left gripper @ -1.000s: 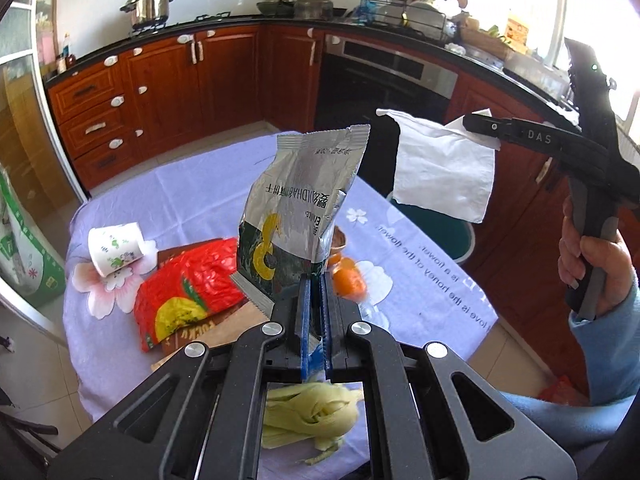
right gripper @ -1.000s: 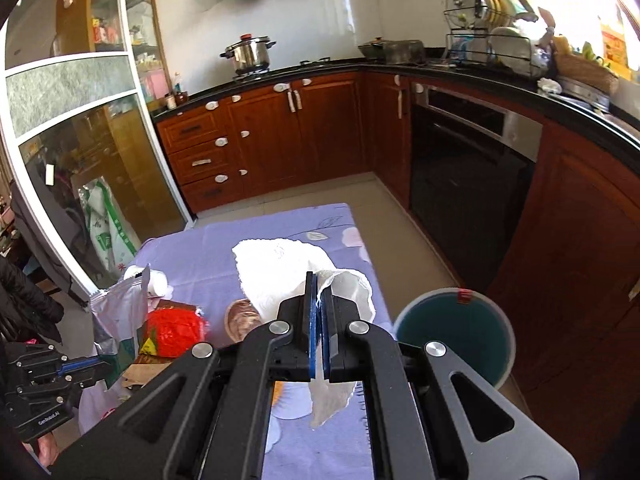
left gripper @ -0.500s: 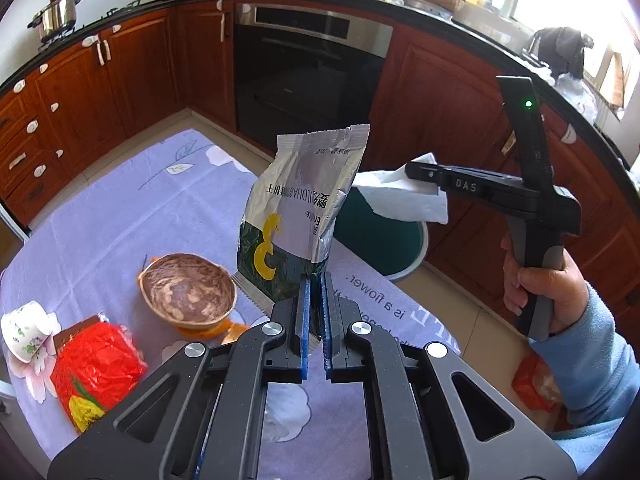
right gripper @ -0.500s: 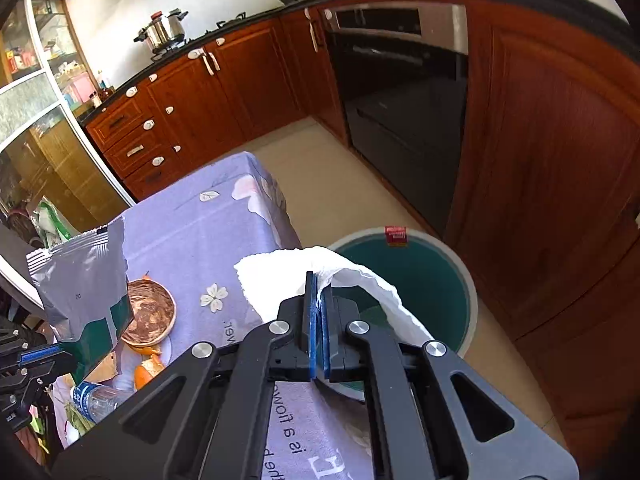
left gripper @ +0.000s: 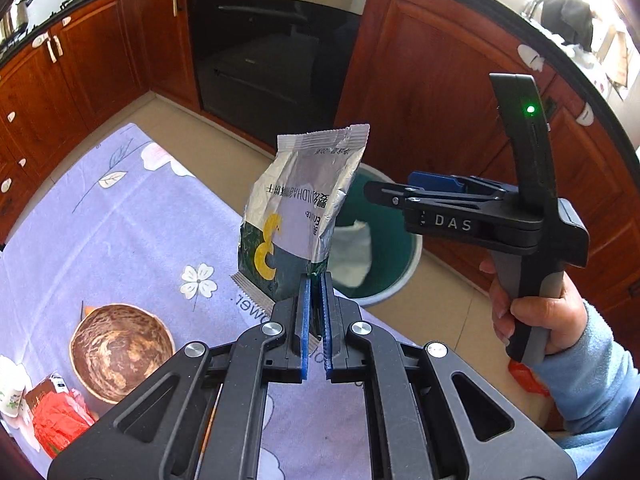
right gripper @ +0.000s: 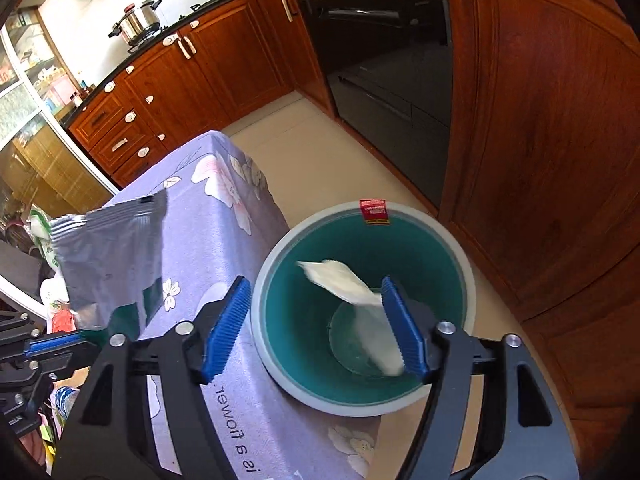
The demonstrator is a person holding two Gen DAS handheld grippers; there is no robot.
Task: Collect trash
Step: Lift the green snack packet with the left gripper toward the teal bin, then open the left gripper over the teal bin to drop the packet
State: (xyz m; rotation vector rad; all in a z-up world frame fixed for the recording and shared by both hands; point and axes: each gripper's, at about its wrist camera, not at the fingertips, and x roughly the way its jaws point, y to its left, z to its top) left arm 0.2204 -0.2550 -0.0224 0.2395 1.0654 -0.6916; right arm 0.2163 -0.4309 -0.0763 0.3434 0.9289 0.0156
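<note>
Over the edge of the surface (left gripper: pixel 120 216), the left claw (left gripper: pixel 315 292) pinches a silver bag (left gripper: pixel 304 208) by its bottom, held up near the bin (left gripper: pixel 400 280). A brown bowl (left gripper: pixel 122 352) and red wrapper (left gripper: pixel 56 416) wait to be picked up

Above the bin (right gripper: pixel 360 402), the right claw (right gripper: pixel 316 320) is spread wide, holding nothing. A white tissue (right gripper: pixel 340 280) is dropping inside

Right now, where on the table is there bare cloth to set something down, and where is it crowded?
Bare tablecloth runs from the wooden bowl out to the far edge and corner nearest the green bin. It is crowded at the near left: bowl, red wrapper and cup sit close together. The left gripper holds the silver bag above the bin-side edge.
</note>
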